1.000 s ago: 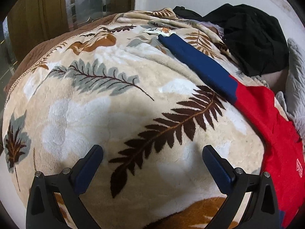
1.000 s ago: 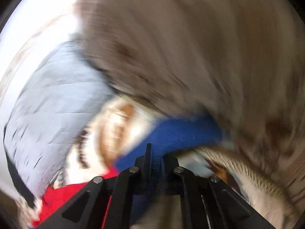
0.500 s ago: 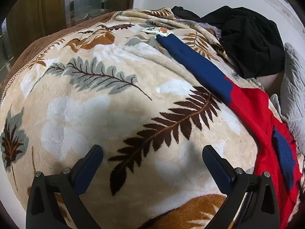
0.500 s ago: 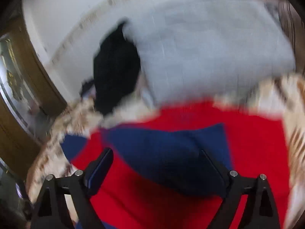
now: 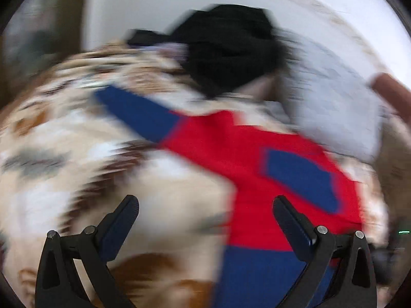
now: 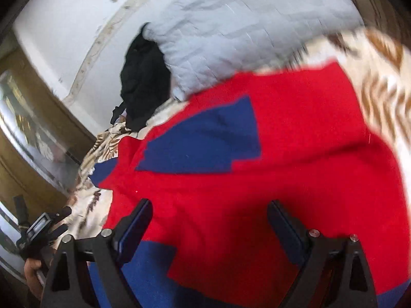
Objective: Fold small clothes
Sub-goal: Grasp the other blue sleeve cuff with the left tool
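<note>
Fingers (image 6: 133, 228) spread wide above red sweater (image 6: 295, 154).

Leaf-print blanket (image 5: 159, 179), grey quilted pillow (image 6: 244, 30), black garment (image 6: 143, 82)

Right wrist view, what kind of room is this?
Probably a bedroom: the red sweater lies on a leaf-print blanket, with a grey quilted pillow and a black garment against the wall.
</note>
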